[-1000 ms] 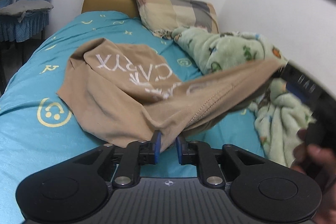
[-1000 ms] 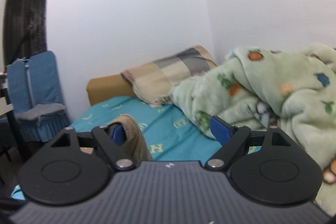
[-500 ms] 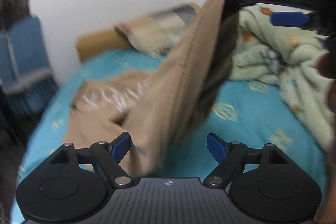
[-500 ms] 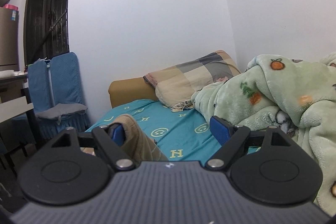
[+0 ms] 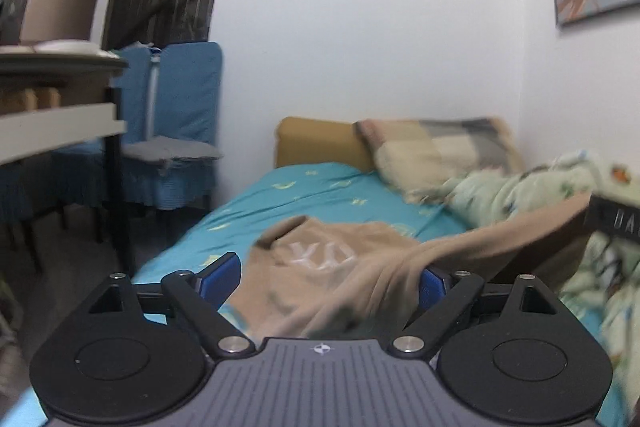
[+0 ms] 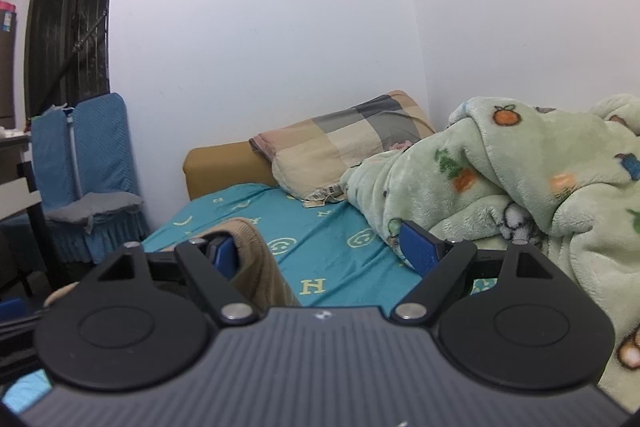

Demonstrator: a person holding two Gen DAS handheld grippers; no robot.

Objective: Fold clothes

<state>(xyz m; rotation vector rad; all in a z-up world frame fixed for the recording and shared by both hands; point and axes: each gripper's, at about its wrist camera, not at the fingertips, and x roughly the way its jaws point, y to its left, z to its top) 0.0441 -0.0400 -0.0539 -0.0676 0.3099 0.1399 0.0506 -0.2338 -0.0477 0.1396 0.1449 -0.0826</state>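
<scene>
A tan garment [image 5: 328, 267] with white lettering lies on the teal bed sheet [image 5: 304, 191]. In the left wrist view, my left gripper [image 5: 326, 281] is open, with the cloth draped between its blue pads and over the right one. A raised edge of the garment runs right to the other gripper's body [image 5: 616, 223]. In the right wrist view, my right gripper [image 6: 322, 255] is open; a fold of the tan garment [image 6: 256, 259] hangs over its left pad [image 6: 224, 255], unclamped.
A green fleece blanket [image 6: 520, 195] is heaped along the wall on the right. A checked pillow [image 6: 348, 151] leans on the tan headboard [image 6: 224, 167]. A blue-covered chair [image 5: 176, 147] and a table [image 5: 60, 99] stand left of the bed.
My left gripper went from shut on the garment to open and tilted up toward the wall. The garment's raised edge sank lower. The right gripper stayed open, the cloth still over its left pad.
</scene>
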